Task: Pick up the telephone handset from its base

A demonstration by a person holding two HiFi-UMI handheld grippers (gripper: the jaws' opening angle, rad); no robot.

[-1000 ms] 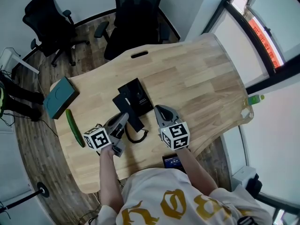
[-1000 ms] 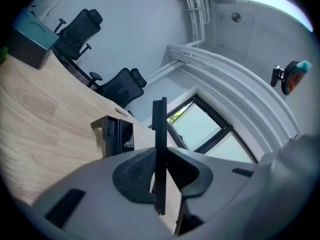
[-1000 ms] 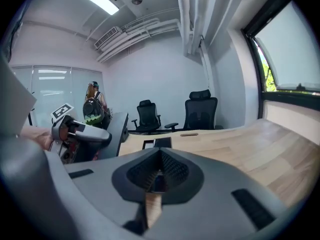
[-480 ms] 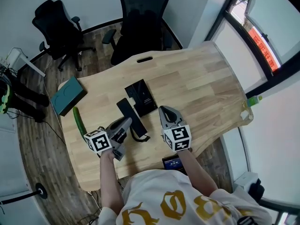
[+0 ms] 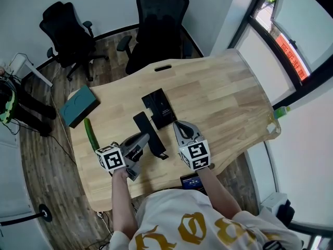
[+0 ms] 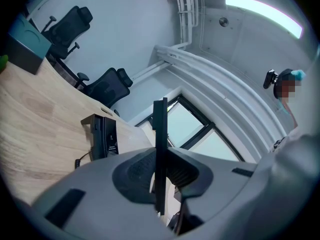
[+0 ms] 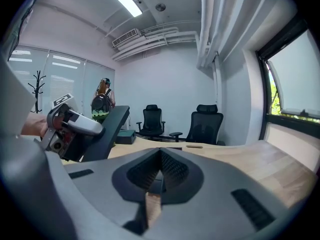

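Observation:
The black telephone handset (image 5: 148, 133) hangs above the wooden table (image 5: 223, 92), lifted clear of its black base (image 5: 161, 107), which lies flat further back. My left gripper (image 5: 145, 138) is shut on the handset's near end. In the left gripper view the handset (image 6: 160, 144) stands edge-on between the pads, with the base (image 6: 102, 135) and its coiled cord (image 6: 80, 160) behind. My right gripper (image 5: 178, 125) hovers just right of the handset, shut and holding nothing. In the right gripper view the jaws (image 7: 160, 159) meet, and the handset (image 7: 107, 126) shows at the left.
A teal box (image 5: 79, 105) and a green cucumber (image 5: 91, 133) lie at the table's left edge. A green bottle (image 5: 281, 110) stands at the far right edge. Black office chairs (image 5: 158, 20) stand behind the table. A small dark device (image 5: 190, 181) sits at the near edge.
The handset has come away from beside the base, towards the person and upward, in my left gripper. The right gripper rose a little alongside it.

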